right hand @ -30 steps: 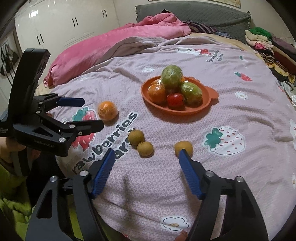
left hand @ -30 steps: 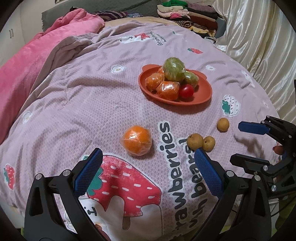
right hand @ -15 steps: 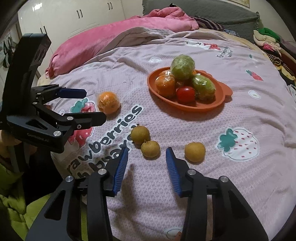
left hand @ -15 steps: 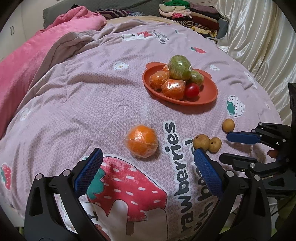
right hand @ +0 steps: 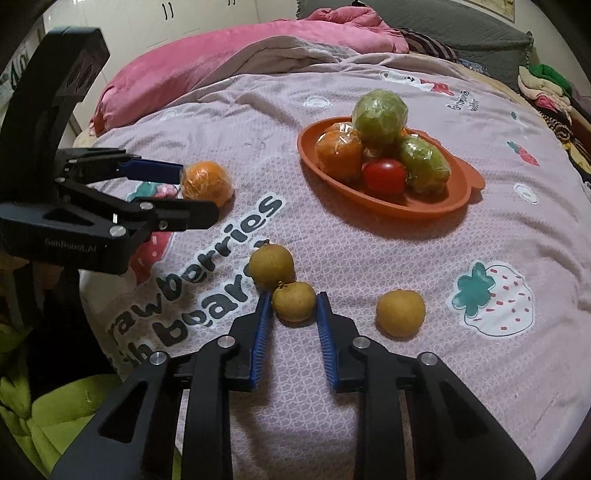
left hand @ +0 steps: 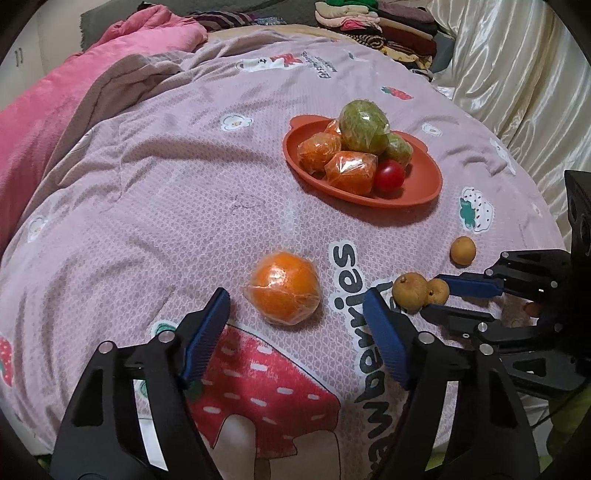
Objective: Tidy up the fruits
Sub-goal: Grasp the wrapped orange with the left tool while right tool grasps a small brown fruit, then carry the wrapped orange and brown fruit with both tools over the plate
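Observation:
An orange plate [left hand: 417,184] [right hand: 436,206] on the bedspread holds wrapped oranges, green fruits and a red tomato [right hand: 384,176]. A wrapped orange [left hand: 284,288] [right hand: 207,182] lies just ahead of my open left gripper [left hand: 295,314], between its fingertips' reach. Three small brown fruits lie at the right. My right gripper [right hand: 291,306] has closed to a narrow gap around the nearer of the touching pair [right hand: 294,301]; its pads sit at the fruit's sides, contact unclear. The larger one [right hand: 271,266] touches it behind. A third [right hand: 400,313] lies apart to the right.
The bedspread [left hand: 184,184] is lilac with strawberry prints and lettering. A pink blanket [left hand: 55,110] is heaped at the left, folded clothes [left hand: 369,18] at the back, a satin curtain [left hand: 517,74] at the right. The bed edge is close under both grippers.
Both grippers have moved forward. The right gripper has narrowed from wide open to a small gap around the nearer small brown fruit. The left gripper has neared the wrapped orange, still open.

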The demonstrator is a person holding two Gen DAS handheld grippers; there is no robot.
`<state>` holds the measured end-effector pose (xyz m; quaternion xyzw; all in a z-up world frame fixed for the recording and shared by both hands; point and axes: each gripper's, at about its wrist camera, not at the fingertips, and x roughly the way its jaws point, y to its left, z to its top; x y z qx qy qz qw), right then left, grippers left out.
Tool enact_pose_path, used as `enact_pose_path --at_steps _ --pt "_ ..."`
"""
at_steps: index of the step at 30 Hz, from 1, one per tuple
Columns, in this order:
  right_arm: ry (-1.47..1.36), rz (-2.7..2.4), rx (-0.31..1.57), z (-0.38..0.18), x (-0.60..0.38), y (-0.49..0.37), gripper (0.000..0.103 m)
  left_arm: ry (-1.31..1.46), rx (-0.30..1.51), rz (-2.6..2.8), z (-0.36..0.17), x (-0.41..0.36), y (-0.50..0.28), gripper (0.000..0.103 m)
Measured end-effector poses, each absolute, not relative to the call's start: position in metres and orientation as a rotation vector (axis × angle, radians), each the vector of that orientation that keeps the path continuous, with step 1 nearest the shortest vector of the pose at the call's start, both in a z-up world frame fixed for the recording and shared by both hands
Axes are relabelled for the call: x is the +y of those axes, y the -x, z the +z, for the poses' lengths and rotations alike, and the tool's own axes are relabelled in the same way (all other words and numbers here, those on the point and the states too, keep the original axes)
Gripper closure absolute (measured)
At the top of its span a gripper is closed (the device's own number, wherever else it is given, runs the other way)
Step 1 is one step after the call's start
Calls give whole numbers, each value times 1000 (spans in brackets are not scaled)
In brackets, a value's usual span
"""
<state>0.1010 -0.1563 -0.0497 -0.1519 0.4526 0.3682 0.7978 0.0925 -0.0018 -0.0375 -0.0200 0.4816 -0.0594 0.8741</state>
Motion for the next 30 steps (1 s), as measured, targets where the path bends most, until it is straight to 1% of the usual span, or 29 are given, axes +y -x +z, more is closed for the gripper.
enact_pose_path --at_steps 2,3,10,12,14,16,18,30 --pt "323 792 972 -50 -156 -101 80 40 1011 -123 -40 -2 -96 41" --pt "323 794 971 -50 -157 -101 80 39 1014 -122 -42 -2 -97 45" --pt "294 802 964 -45 -162 -101 80 47 1019 -138 -49 -1 -105 52" --pt "284 806 962 -43 -163 -101 80 47 1016 -138 -50 -1 -107 59" --pt "271 812 958 -41 -164 -100 80 52 1015 -142 -50 0 -107 60" --pt "265 810 956 -39 -164 -102 80 53 1012 -143 -50 0 -108 64" --pt "261 809 955 -38 -164 -103 80 47 1009 -134 -49 2 -108 73" --pt "230 805 934 -26 -171 -109 80 77 1000 -156 -41 3 -105 73"
